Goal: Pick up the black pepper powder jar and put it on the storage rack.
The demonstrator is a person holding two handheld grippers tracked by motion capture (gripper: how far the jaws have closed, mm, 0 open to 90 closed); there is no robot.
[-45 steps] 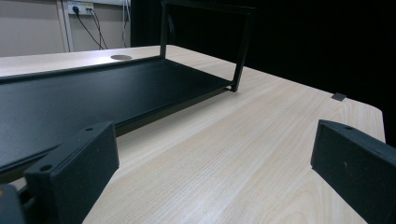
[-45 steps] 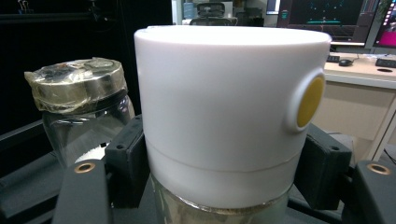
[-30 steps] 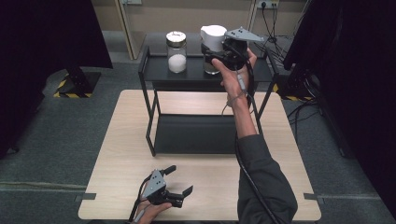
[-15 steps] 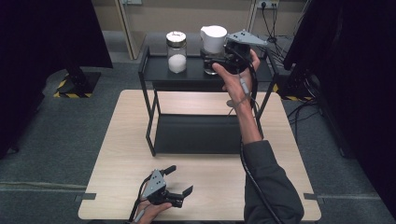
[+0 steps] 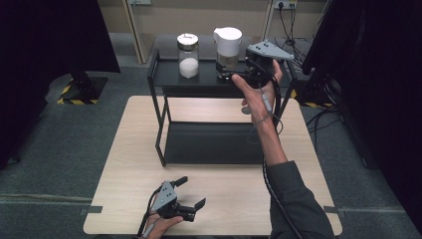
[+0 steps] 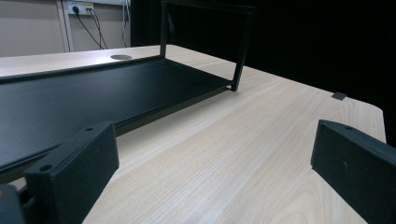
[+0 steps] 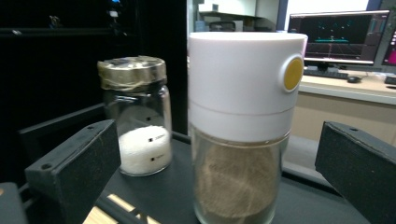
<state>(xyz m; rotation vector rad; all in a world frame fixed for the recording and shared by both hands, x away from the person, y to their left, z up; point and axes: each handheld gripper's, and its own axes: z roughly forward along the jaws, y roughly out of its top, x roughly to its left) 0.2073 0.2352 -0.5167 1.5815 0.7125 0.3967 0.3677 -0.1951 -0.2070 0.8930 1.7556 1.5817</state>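
The white-lidded jar (image 5: 228,50) with brown contents stands on the top shelf of the black rack (image 5: 164,79), near its right end, just beside a glass jar (image 5: 188,56) of white powder. The right gripper (image 5: 238,75) has just been opening its jaws; they stand wide on either side of the white-lidded jar without touching it. The left gripper (image 5: 191,194) rests open at the near edge of the worktop (image 5: 124,164), holding nothing.

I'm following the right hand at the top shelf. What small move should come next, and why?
Probably draw the right gripper straight back from the white-lidded jar. Its jaws have just been opening and now stand wide, clear of the glass on both sides, and the jar stands upright on the black shelf beside the gold-lidded jar.
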